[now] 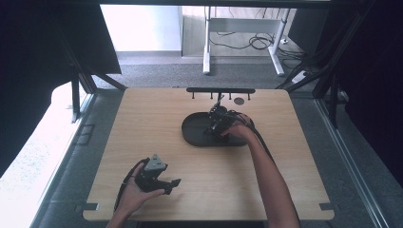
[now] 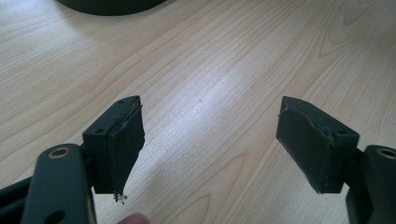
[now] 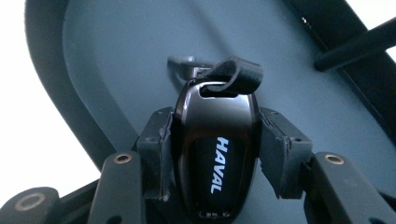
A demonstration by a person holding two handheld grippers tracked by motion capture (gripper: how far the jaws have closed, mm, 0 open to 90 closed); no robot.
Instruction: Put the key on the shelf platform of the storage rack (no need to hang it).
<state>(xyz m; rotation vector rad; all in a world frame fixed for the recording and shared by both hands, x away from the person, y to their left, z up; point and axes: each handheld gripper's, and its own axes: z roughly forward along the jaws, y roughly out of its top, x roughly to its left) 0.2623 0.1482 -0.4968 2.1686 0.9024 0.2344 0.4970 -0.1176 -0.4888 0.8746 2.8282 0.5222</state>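
1. The right gripper [image 3: 215,154] pinches a glossy black car key fob [image 3: 215,140] between its two padded jaws; the right gripper view shows the white word HAVAL on the fob's face and a black strap loop [image 3: 236,74] at its far end, details too small to make out from the high view
2. From the high view, the right gripper [image 1: 216,124] reaches over the dark oval tray [image 1: 190,130] at mid-table, so the fob is held just above the tray's smooth matte floor [image 3: 116,56]
3. The left gripper [image 2: 210,144] has its jaws spread wide with nothing between them, their pads wrapped in rough, frayed black tape
4. In the high view the left gripper [image 1: 168,186] rests near the front edge of the pale wood-grain table [image 1: 142,123], well apart from the tray, with its grey three-cornered plate on top
5. A black bar with pegs [image 1: 221,90] stands at the table's far edge
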